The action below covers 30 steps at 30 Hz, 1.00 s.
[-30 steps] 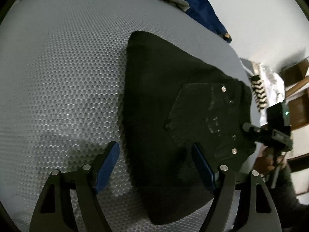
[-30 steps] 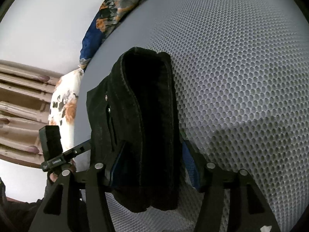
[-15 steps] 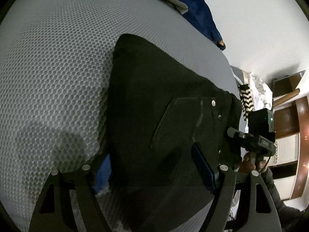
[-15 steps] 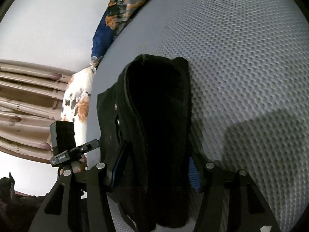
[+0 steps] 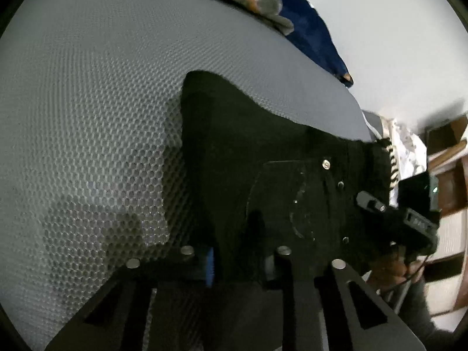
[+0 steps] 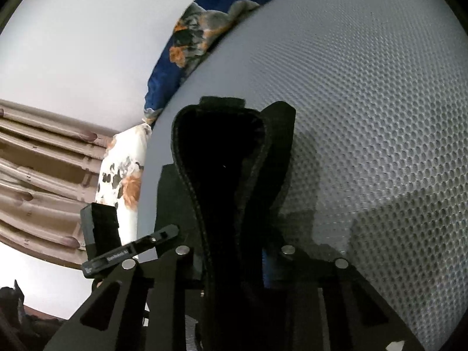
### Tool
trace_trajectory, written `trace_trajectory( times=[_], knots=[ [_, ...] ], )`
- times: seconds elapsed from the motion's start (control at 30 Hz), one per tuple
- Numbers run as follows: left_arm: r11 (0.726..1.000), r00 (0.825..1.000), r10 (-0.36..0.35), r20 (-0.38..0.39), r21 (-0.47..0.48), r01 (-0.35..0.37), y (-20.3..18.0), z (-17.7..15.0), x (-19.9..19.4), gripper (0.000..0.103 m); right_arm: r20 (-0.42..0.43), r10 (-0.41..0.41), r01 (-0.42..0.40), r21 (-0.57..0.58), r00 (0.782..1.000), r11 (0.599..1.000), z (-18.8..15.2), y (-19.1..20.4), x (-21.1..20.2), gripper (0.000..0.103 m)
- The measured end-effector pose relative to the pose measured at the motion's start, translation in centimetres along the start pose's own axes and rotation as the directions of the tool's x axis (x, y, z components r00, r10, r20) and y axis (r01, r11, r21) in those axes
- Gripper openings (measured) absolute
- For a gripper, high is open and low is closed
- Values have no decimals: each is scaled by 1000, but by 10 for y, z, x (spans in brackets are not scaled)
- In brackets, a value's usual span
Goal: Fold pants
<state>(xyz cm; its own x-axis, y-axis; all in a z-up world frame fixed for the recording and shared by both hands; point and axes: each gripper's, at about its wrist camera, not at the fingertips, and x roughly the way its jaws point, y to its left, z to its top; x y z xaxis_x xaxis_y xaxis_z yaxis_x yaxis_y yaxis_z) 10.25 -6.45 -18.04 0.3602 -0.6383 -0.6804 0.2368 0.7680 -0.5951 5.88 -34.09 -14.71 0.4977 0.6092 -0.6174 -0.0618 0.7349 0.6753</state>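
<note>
Both tools have just been closing and now clamp the near edge of the pants [image 5: 251, 152] on the bed [image 5: 87, 102] — left tool [image 5: 242, 260], right tool [image 6: 234, 260] — so thick layers may slip or bunch.

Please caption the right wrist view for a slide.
Right gripper fingers clamp the black pants over the grey mesh mattress.
</note>
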Motion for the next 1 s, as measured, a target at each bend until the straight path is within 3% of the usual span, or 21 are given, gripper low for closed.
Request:
trace_trajectory(
  times=[0.2, 0.47, 0.77, 1.0],
  knots=[
    [1000, 999, -16, 46, 25, 15, 11, 8, -26, 16, 12, 1, 0, -35, 1000, 999, 10, 27, -1, 23],
    [997, 990, 28, 136, 61, -37, 22, 55, -53, 16, 16, 19, -18, -70, 1000, 997, 52, 54, 23, 23],
    [990, 980, 96, 175, 84, -112, 37, 121, -50, 16, 3, -3, 3, -96, 1000, 995, 112, 74, 65, 23],
    [990, 978, 117, 175, 64, -129, 56, 150, -37, 16, -15, -43, 41, -109, 999, 993, 140, 77, 91, 22]
  ],
)
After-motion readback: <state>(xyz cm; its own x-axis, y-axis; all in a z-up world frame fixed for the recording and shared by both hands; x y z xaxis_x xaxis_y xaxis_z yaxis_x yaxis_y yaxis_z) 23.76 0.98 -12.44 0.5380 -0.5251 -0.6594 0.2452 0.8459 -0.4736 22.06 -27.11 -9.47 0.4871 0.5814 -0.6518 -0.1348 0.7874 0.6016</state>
